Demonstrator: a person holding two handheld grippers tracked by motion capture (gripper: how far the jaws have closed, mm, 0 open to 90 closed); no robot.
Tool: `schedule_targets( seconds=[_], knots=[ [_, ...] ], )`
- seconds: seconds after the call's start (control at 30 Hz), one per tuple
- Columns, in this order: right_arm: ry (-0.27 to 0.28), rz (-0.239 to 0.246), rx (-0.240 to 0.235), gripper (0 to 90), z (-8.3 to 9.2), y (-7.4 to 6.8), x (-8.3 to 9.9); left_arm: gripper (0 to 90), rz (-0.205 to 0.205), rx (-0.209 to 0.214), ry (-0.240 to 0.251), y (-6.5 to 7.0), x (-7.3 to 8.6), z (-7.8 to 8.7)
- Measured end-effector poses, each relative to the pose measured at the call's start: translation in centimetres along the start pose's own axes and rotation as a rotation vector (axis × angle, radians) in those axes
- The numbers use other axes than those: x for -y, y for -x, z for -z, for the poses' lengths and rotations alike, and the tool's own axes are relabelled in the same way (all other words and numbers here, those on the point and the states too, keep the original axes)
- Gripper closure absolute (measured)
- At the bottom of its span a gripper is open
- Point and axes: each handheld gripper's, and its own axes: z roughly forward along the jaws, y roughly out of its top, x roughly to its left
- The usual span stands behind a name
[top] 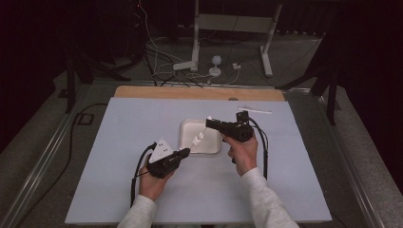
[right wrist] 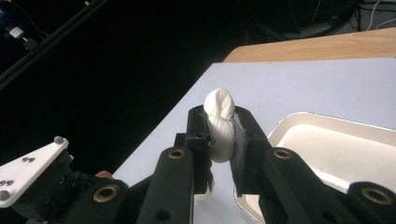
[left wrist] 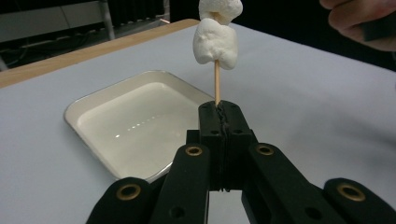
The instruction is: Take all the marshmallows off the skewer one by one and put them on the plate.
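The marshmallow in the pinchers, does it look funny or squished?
Yes. The right hand-held gripper is shut on a marshmallow, and its jaws squeeze it narrow, so its top bulges out above them. The marshmallow on the skewer held by the left hand-held gripper looks lumpy too.

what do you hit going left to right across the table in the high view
left gripper → marshmallows on the skewer → white tray → right gripper body held in the person's hand → white stick at the far right

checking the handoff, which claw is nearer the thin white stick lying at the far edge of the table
Right. The right claw hovers over the tray, nearer the thin white stick; the left claw sits nearer the person.
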Motion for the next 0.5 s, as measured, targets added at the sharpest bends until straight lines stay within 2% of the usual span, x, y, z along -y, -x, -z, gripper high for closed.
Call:
schedule_targets(
  seconds=[0.17, 0.2, 0.23, 0.27, 0.37, 0.43, 0.5],
  knots=[
    [0.024, -0.004, 0.014, 79.8, 0.1, 0.1, -0.2, 90.0, -0.019, -0.022, -0.020, -0.2, 0.3, 0.0],
    [0.077, -0.018, 0.023, 79.9, 0.9, 0.3, -0.6, 90.0, -0.021, -0.049, -0.066, -0.5, 1.0, -0.2],
    [0.105, -0.028, 0.018, 80.0, 1.4, 0.4, -1.1, 90.0, 0.007, -0.045, -0.060, -0.9, 1.3, -0.1],
    [0.102, 0.002, 0.036, 79.7, 2.2, 0.4, -1.8, 90.0, 0.024, -0.043, -0.053, -1.0, 1.3, -0.1],
    [0.065, 0.074, 0.066, 79.0, 3.1, -0.1, -2.6, 90.0, 0.050, -0.038, -0.023, -1.2, 0.8, 0.0],
    [0.047, 0.097, 0.075, 78.7, 3.0, -0.3, -2.6, 90.0, 0.051, -0.041, -0.024, -1.2, 0.7, 0.0],
    [0.041, 0.097, 0.072, 78.6, 2.9, -0.2, -2.4, 90.0, 0.055, -0.043, -0.027, -1.1, 0.7, 0.0]
  ],
)
